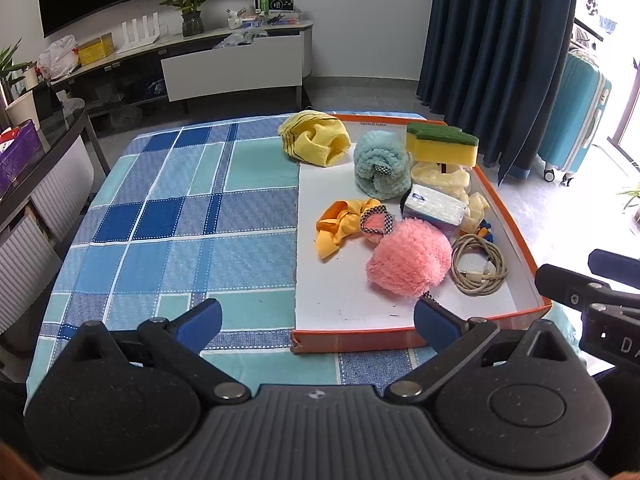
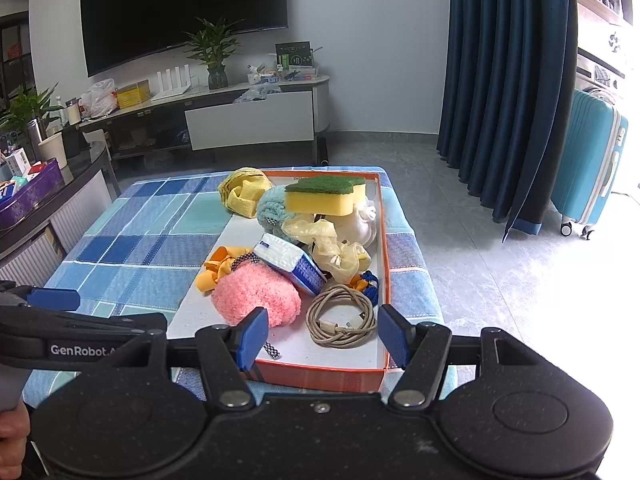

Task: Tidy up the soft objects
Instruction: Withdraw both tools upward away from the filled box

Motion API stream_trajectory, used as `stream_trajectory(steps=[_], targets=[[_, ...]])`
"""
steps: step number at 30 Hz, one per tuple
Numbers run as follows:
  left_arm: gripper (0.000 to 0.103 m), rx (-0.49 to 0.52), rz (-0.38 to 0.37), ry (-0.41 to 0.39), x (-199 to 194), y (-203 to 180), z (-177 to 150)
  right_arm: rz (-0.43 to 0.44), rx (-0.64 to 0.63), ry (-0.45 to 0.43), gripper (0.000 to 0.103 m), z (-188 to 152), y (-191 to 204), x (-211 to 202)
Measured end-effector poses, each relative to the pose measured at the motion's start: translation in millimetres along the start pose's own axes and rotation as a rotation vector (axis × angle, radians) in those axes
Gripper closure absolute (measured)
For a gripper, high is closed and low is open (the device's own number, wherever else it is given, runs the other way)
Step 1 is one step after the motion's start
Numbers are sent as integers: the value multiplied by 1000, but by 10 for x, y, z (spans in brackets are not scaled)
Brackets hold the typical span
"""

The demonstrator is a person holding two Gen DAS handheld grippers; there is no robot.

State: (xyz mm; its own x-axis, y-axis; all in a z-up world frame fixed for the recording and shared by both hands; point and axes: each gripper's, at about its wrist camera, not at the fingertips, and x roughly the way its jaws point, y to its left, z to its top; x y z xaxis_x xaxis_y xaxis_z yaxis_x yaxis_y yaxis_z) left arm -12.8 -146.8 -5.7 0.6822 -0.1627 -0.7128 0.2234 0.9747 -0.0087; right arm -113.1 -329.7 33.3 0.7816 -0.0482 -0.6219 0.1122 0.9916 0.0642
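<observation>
Left hand-held gripper (image 1: 318, 320) hangs w/ jaws spread wide, nothing between — right hand-held gripper (image 2: 322, 334) likewise apart, empty. On checked desk (image 1: 180, 216), orange-rimmed tray (image 1: 516, 216) holds yellow cloth (image 1: 314, 142), teal fluffy cloth (image 1: 380, 164), pink fluffy cloth (image 1: 408, 258), sponge (image 1: 442, 144), cable (image 1: 478, 266).

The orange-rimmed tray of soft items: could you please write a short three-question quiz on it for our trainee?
1. True or false: the yellow sponge with the green scouring top sits at the tray's far end.
2. Which item lies nearest the coiled cable? A) pink fluffy cloth B) yellow towel C) teal fluffy cloth
3. Is either the left gripper or the right gripper holding anything?

Key: 1 true; 2 A; 3 no, both stand open and empty at the tray's near edge.
</observation>
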Motion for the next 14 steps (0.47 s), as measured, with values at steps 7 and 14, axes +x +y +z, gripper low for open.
stream_trajectory(steps=[7,14], targets=[[0,3,-2,20,51,-18,-8,3,-1,11,30,-4,6,41],[0,-3,-27,32,83,-5,-20,0,-1,17,29,-8,2,67]])
